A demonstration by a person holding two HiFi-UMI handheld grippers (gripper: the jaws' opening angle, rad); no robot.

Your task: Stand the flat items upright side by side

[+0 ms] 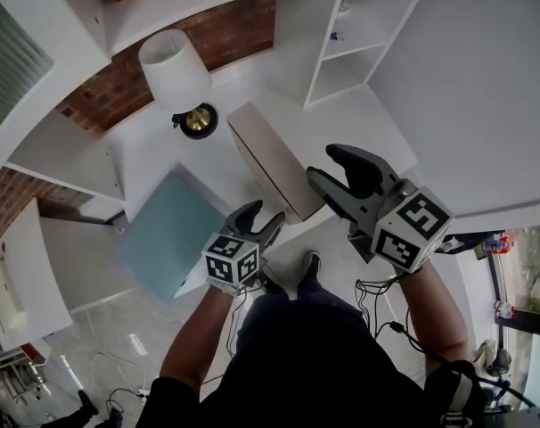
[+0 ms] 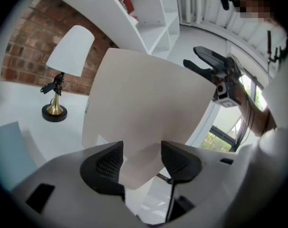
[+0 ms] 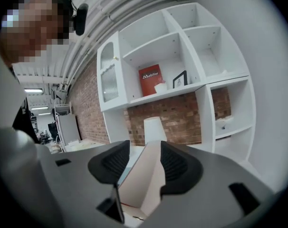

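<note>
**Teal flat item** (image 1: 167,234): lies face-up at the front left of the desk (image 1: 368,114), not yet stood. I cannot quite tell whether it overhangs the desk edge.

**Lamp** (image 1: 175,69): stands behind the teal item near the brick wall, well apart from the work.

**My left gripper** (image 1: 257,223): jaws clamped on the near corner of the beige flat item (image 1: 274,163), with a pad on each face.

**Beige flat item**: held tilted on edge between my two grippers, running from me toward the wall.

**My right gripper** (image 1: 337,178): jaws closed on the same item's near end, at its right side.

**Step in hand, as I judge it**: bring the beige item upright. It should go well if I keep both grips level with each other so it does not twist. The long edge should sit square on the desk before either grip loosens.

**Room**: there is bare desk under and to the right of the item. The limits are the shelf unit (image 1: 355,34) at the far right and the desk's front edge near my grippers, so standing it well back from that edge is safer.
</note>
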